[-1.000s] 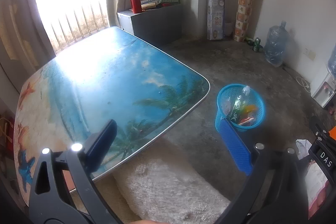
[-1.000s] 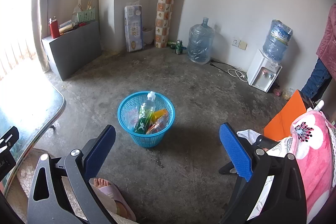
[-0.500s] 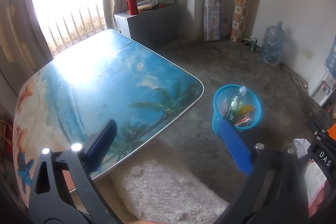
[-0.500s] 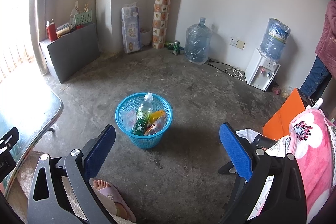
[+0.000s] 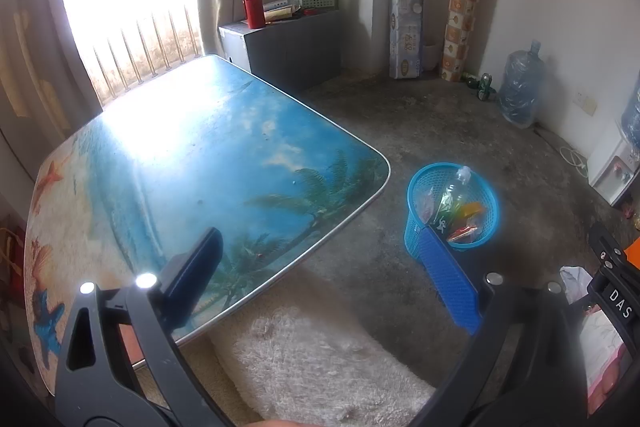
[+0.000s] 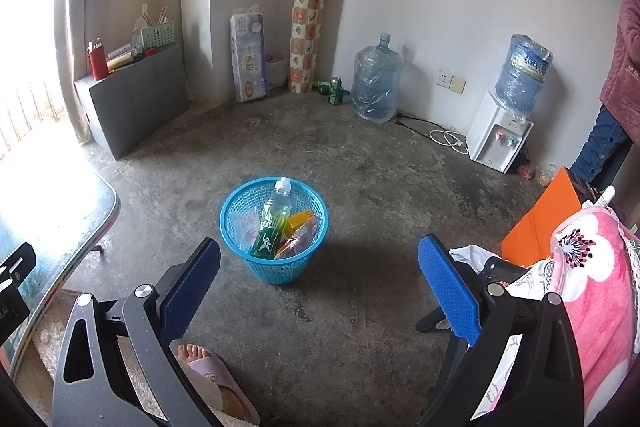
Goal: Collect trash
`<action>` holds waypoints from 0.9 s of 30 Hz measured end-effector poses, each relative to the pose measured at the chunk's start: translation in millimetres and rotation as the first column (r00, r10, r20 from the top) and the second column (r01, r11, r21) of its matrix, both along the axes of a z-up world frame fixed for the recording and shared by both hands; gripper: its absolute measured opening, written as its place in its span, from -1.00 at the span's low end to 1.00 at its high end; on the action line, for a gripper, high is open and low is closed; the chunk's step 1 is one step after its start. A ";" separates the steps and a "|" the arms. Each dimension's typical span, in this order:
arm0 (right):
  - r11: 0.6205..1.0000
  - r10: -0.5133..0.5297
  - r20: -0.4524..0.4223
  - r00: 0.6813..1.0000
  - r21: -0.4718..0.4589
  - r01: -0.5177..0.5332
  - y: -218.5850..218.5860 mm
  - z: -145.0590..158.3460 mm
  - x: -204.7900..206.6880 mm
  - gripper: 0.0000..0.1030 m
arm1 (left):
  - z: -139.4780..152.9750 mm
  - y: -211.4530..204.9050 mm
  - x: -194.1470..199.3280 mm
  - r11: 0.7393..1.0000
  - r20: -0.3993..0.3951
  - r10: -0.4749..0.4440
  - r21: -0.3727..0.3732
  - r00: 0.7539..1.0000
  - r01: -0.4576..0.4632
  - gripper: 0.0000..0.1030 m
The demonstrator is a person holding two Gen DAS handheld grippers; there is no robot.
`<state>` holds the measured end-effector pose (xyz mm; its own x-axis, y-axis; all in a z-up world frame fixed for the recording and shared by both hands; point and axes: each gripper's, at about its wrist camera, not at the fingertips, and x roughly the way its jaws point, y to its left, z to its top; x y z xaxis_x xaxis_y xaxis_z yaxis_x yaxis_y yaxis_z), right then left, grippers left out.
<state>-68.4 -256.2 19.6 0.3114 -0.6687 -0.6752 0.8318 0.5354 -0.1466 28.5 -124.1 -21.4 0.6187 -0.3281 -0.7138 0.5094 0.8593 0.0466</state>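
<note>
A blue mesh trash basket (image 6: 240, 211) stands on the concrete floor. It holds a clear plastic bottle (image 6: 276, 215) with a green label, an orange carton and several wrappers. It also shows in the left wrist view (image 5: 416, 187), right of the table. My left gripper (image 5: 320, 267) is open and empty above the table's near corner. My right gripper (image 6: 320, 275) is open and empty above the floor, just short of the basket.
A table with a beach print (image 5: 200, 163) fills the left. A fluffy white rug (image 5: 320, 359) lies below it. A foot in a slipper (image 6: 208, 371) is near. A grey cabinet (image 6: 132, 99), a water jug (image 6: 376, 83), a dispenser (image 6: 500, 135) and a pink blanket (image 6: 600, 287) stand around.
Both grippers have drifted slightly; the basket and table slid a little left in the views. Both stay open and empty.
</note>
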 end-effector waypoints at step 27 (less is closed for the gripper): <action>1.000 -0.002 0.002 1.000 0.000 0.002 0.7 0.9 -2.1 0.87 | 0.0 1.1 0.0 1.000 0.000 0.011 -0.006 1.000 -0.011 0.83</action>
<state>-70.5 -255.5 20.6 0.3117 -0.6692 -0.6745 0.8329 0.5341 -0.1451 28.5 -122.9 -21.4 0.6223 -0.3252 -0.7120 0.4998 0.8651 0.0418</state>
